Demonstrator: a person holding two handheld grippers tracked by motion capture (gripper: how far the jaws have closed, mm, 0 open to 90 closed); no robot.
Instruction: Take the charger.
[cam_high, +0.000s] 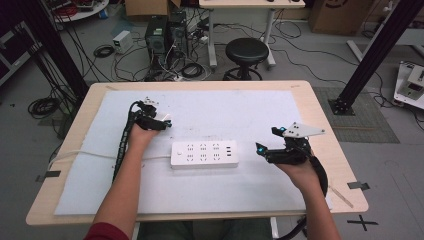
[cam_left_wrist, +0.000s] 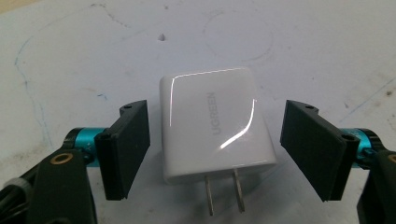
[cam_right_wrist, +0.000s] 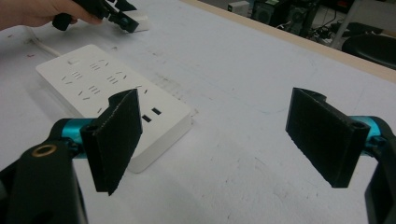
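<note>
A white UGREEN charger (cam_left_wrist: 215, 126) lies flat on the mat with its two prongs pointing toward the camera. My left gripper (cam_left_wrist: 217, 116) is open, one jaw on each side of the charger, with a gap on both sides. In the high view the charger (cam_high: 165, 118) sits at the tip of the left gripper (cam_high: 159, 122), up and left of the white power strip (cam_high: 204, 154). My right gripper (cam_high: 266, 139) stands open to the right of the strip with nothing between its jaws. In the right gripper view the power strip (cam_right_wrist: 107, 93) lies behind the left jaw of that gripper (cam_right_wrist: 215, 112).
A white mat (cam_high: 240, 107) covers most of the wooden table (cam_high: 320, 107). The strip's white cable (cam_high: 90, 156) runs off to the left edge. Beyond the far edge stand a black stool (cam_high: 246, 52) and computer cases (cam_high: 165, 32) among floor cables.
</note>
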